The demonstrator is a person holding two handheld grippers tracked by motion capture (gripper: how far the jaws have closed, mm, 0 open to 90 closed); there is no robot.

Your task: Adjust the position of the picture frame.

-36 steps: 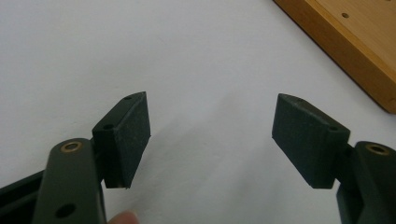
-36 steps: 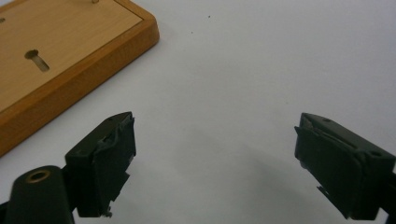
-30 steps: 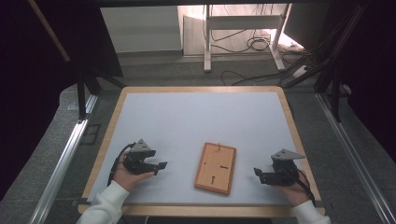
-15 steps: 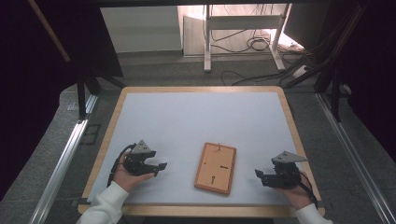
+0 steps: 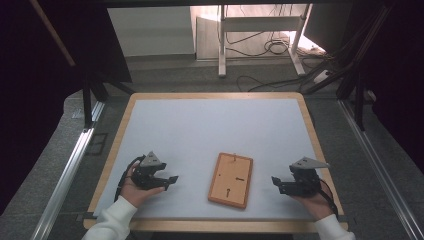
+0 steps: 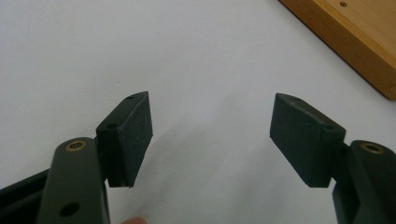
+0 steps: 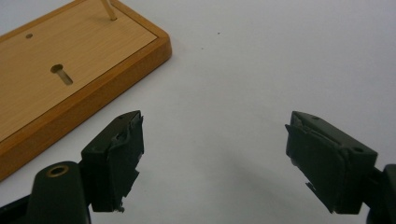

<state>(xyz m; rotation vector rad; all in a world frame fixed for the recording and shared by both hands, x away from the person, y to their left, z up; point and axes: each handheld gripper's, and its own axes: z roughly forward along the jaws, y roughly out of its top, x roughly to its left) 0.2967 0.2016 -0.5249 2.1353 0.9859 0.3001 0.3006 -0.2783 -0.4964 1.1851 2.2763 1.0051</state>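
Note:
A flat wooden board (image 5: 231, 180) with two keyhole slots and a thin peg near its far end lies on the white table top (image 5: 215, 130). My left gripper (image 5: 171, 180) rests to the board's left, open, its jaws pointing toward the board. My right gripper (image 5: 276, 183) rests to the board's right, open, its jaws also aimed at the board. In the left gripper view the left gripper (image 6: 211, 135) holds nothing, and a board corner (image 6: 355, 42) lies at the upper right. In the right gripper view the right gripper (image 7: 215, 151) is empty, and the board (image 7: 70, 70) lies at the upper left.
The table has a raised wooden rim (image 5: 120, 140). Metal rails (image 5: 65, 175) run along both sides of the table. Beyond the far edge stand a white frame's legs (image 5: 222, 45) and loose cables on the floor (image 5: 280, 47).
The right gripper has shifted slightly toward the near edge of the table. The left gripper and the board have stayed where they were.

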